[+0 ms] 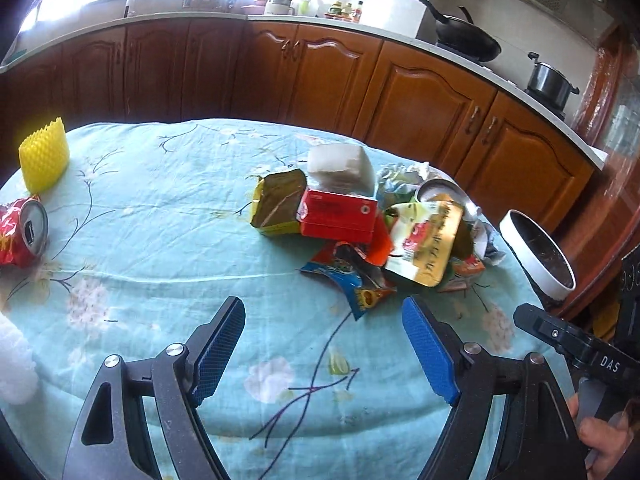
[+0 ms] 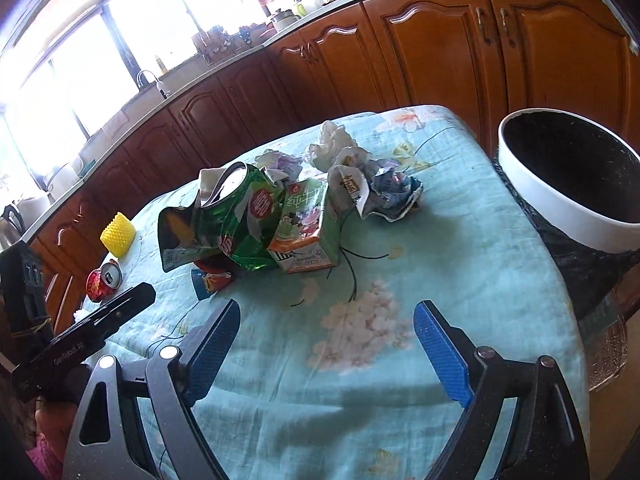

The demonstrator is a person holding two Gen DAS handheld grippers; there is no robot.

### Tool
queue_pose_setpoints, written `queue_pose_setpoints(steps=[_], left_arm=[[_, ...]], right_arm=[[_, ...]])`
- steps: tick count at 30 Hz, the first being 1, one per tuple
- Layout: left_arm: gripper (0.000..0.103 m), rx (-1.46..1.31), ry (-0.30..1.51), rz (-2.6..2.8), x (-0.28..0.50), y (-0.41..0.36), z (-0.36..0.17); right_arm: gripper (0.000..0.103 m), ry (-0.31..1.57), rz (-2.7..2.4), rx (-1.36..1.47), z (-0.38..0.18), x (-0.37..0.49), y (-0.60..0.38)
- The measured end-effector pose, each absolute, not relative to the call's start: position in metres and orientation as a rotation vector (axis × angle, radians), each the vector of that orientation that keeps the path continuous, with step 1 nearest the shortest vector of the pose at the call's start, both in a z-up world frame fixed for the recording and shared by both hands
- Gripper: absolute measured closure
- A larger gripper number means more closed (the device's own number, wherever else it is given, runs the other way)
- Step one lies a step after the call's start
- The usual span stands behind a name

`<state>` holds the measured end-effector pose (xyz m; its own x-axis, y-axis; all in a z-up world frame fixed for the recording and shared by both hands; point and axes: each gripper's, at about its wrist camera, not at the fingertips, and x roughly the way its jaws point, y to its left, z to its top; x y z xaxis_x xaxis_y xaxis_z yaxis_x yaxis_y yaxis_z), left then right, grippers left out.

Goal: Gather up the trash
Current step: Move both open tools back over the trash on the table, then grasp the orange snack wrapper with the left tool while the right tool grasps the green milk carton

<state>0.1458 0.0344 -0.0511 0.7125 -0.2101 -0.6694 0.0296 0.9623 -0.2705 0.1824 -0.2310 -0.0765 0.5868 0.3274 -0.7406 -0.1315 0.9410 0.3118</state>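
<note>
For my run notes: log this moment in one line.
left gripper open, empty | right gripper open, empty | trash pile untouched | bin beside table

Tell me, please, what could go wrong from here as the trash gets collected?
The red can lies on its side near the table edge, so a nudge might roll it off. The wrappers are heaped loosely, so lifting one may scatter others. The bin stands past the table's corner, so a short drop could miss it.
</note>
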Motion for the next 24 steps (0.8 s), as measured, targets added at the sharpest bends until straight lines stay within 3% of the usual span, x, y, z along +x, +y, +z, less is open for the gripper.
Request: queue_pose_setpoints(steps=[5, 10, 13, 16, 17, 18, 21, 24], left_arm=[[0.023, -0.322, 0.82, -0.133, 0.175, 0.052, -0.053], [0.024, -0.348, 0.855, -0.15, 0.205, 0.056, -0.059], [0.031, -0.345, 0.881, -0.176, 0.221, 0.053, -0.063], [0.047, -0.317, 0.898, -0.198, 0.23, 0.048, -0.066], [0.057, -0.31, 0.9, -0.209, 0.23, 0.047, -0.067], [0.07, -0.309, 0.901, -0.227, 0.231, 0.046, -0.067], [0.09, -0.291, 0.886, -0.267, 0.23, 0.046, -0.063], [0.094, -0.249, 0.865, -0.265, 0.218, 0.047, -0.057]], right_arm=[[0.025, 0.913, 0.29, 0.184, -0.079, 0.204, -0.212], [0.028, 0.931, 0.288, 0.144, -0.087, 0.231, -0.199], [0.03, 0.958, 0.29, 0.116, -0.097, 0.246, -0.192], [0.039, 0.991, 0.293, 0.106, -0.108, 0.258, -0.187], [0.046, 0.991, 0.293, 0.103, -0.109, 0.26, -0.187], [0.047, 0.99, 0.293, 0.101, -0.108, 0.261, -0.186], [0.048, 0.977, 0.303, 0.107, -0.106, 0.258, -0.186], [0.048, 0.96, 0.312, 0.122, -0.102, 0.249, -0.189]])
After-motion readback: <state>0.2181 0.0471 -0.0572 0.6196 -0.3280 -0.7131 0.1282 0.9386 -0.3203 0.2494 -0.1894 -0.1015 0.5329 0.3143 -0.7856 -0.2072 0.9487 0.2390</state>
